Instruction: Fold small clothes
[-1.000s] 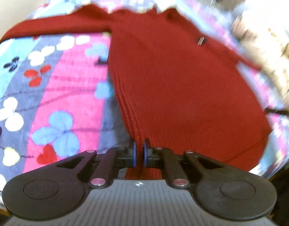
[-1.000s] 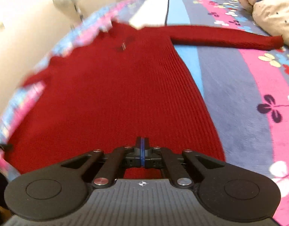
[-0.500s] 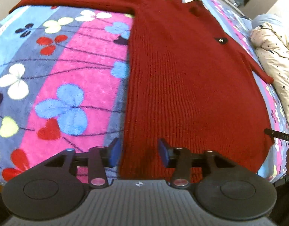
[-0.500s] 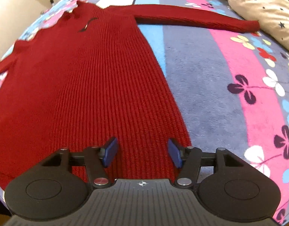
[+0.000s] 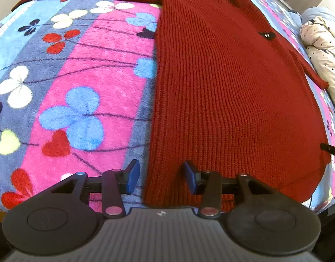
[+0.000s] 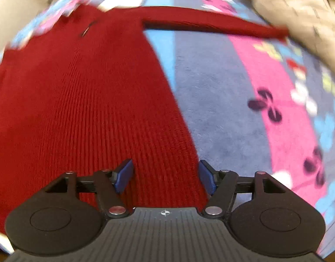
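My left gripper, jaws closing slightly, and right gripper, jaws opening, gripped nothing, each straddling a hem corner of the dark red ribbed-knit sweater spread flat on the flowered fleece blanket; spreading looked finished, a sleeve fold seemingly next

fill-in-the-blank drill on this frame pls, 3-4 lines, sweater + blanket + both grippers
1. The sweater lying flat on the flowered blanket is dark ____.
2. Each wrist view shows one sleeve stretched straight out to the ____.
3. The left gripper sits over the sweater's bottom ____ corner as its own view shows it.
4. The pads of the right gripper are coloured ____.

Missing words: red; side; left; blue
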A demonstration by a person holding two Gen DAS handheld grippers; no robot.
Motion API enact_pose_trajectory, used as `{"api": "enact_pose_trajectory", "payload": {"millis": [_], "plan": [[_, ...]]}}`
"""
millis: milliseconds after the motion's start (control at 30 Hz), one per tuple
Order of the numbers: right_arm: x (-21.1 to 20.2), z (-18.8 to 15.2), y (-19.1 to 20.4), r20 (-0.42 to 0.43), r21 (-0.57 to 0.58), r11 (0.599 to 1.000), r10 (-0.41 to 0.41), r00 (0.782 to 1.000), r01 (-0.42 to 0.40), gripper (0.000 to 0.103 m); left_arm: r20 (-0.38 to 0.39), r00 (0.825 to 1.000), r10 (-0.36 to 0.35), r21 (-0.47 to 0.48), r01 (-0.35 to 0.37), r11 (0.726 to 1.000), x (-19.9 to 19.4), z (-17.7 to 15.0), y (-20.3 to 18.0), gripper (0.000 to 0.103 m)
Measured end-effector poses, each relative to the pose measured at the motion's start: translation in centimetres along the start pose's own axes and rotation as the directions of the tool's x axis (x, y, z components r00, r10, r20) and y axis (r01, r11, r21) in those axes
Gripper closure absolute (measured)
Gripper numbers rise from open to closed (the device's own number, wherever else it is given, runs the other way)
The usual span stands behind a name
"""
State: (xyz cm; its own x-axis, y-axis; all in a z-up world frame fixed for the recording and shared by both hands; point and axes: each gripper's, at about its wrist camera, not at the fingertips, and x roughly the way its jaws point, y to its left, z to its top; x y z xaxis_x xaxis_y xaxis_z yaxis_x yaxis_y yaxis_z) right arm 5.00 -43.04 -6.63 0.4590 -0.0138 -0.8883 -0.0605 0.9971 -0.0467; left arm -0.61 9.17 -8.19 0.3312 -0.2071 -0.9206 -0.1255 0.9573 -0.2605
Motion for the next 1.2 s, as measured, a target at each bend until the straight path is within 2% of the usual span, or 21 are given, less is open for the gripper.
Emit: {"api": "enact_pose_trajectory", "payload": {"millis": [33,67,100,133,200,267,333,400,433,500,567,667,733,800,867,933,967,1033,1067,1133,1200], "plan": [[-0.1,0.0,0.0,0.003,-0.001,1.0,0.002,1.0,-0.002,0.04,0.001,1.0,0.0,0.003,0.0,1.0,-0.1,0.0,-0.3,0.064],[-0.1,0.1,0.0,0.007,0.005,1.0,0.012,1.0,-0.012,0.059,0.004,1.0,-0.002,0.007,0.002,1.0,-0.1,-0.1,-0.3,0.07],[-0.4,0.2,-0.2,0.022,0.01,1.0,0.021,1.0,-0.022,0.087,0.008,1.0,-0.007,0.01,0.007,1.0,-0.1,-0.1,-0.4,0.083],[-0.6,0.4,-0.4,0.034,0.012,0.999,0.03,0.999,-0.03,0.096,0.019,1.0,-0.005,0.019,0.005,1.0,-0.3,-0.1,-0.5,0.089],[-1.3,0.4,-0.5,0.065,0.023,0.998,0.05,0.997,-0.052,0.096,0.055,0.998,-0.007,0.046,0.004,0.999,-1.2,-0.3,-0.9,0.092],[-2.8,0.6,-0.6,0.148,0.025,0.998,0.047,0.988,-0.051,0.097,0.121,0.992,-0.022,0.05,0.016,0.999,-2.9,-0.7,-0.9,0.092],[-5.3,0.8,-1.6,0.27,0.078,0.991,0.084,0.959,-0.109,0.097,0.205,0.977,-0.064,0.029,0.059,0.998,-5.1,-1.1,-0.4,0.093],[-6.2,0.6,-2.8,0.299,0.133,0.981,0.095,0.95,-0.14,0.097,0.252,0.964,-0.079,-0.009,0.084,0.996,-6.5,-1.5,0.4,0.095],[-5.7,0.5,-3.4,0.262,0.159,0.979,0.086,0.961,-0.131,0.097,0.244,0.968,-0.067,-0.022,0.074,0.997,-6.4,-1.4,0.5,0.095],[-3.6,0.3,-4.2,0.138,0.201,0.976,0.058,0.989,-0.085,0.097,0.165,0.986,-0.028,-0.028,0.033,0.999,-4.9,-1.0,0.3,0.095],[-1.8,-0.1,-4.3,0.042,0.218,0.975,0.043,0.998,-0.051,0.097,0.094,0.996,0.008,-0.021,-0.006,1.0,-3.2,-0.8,-0.1,0.094],[-1.7,0.2,-3.5,0.055,0.177,0.984,0.007,0.998,-0.017,0.094,0.083,0.994,0.075,-0.03,-0.073,0.997,-2.6,-0.5,-0.2,0.085],[-2.4,0.4,-2.8,0.094,0.162,0.986,-0.043,0.995,0.027,0.092,0.148,0.985,0.092,-0.025,-0.089,0.996,-3.5,-0.4,-0.5,0.062],[-3.3,0.7,-2.7,0.16,0.144,0.987,-0.087,0.983,0.064,0.085,0.224,0.972,0.077,0.03,-0.085,0.996,-4.5,-0.4,-1.6,0.058],[-4.1,0.8,-2.4,0.221,0.141,0.99,-0.043,0.974,0.012,0.078,0.261,0.964,0.054,0.111,-0.085,0.99,-4.9,-0.8,-2.9,0.058],[-4.4,0.8,-1.9,0.234,0.126,0.99,0.031,0.972,-0.061,0.07,0.238,0.971,0.037,0.176,-0.08,0.981,-4.2,-1.1,-4.0,0.058],[-4.2,0.7,-1.7,0.222,0.109,0.99,0.067,0.973,-0.093,0.065,0.199,0.98,0.03,0.191,-0.069,0.979,-3.5,-1.1,-4.2,0.055],[-3.0,0.6,-0.7,0.14,0.059,0.991,0.113,0.984,-0.122,0.058,0.064,0.996,0.059,0.19,-0.071,0.979,-1.1,-1.3,-4.1,0.037],[-1.9,0.3,-0.2,0.067,0.032,0.994,0.105,0.992,-0.107,0.055,-0.005,0.996,0.088,0.181,-0.085,0.98,0.1,-1.4,-3.9,0.036],[0.1,-0.2,0.3,-0.055,-0.008,0.999,0.043,0.998,-0.044,0.055,-0.005,0.993,0.122,0.188,-0.119,0.975,0.5,-1.4,-4.1,0.032],[-0.4,0.1,0.4,-0.012,-0.014,0.999,0.052,0.999,-0.052,0.053,0.042,0.993,0.11,0.196,-0.116,0.974,-0.2,-1.3,-4.3,0.03]]}}
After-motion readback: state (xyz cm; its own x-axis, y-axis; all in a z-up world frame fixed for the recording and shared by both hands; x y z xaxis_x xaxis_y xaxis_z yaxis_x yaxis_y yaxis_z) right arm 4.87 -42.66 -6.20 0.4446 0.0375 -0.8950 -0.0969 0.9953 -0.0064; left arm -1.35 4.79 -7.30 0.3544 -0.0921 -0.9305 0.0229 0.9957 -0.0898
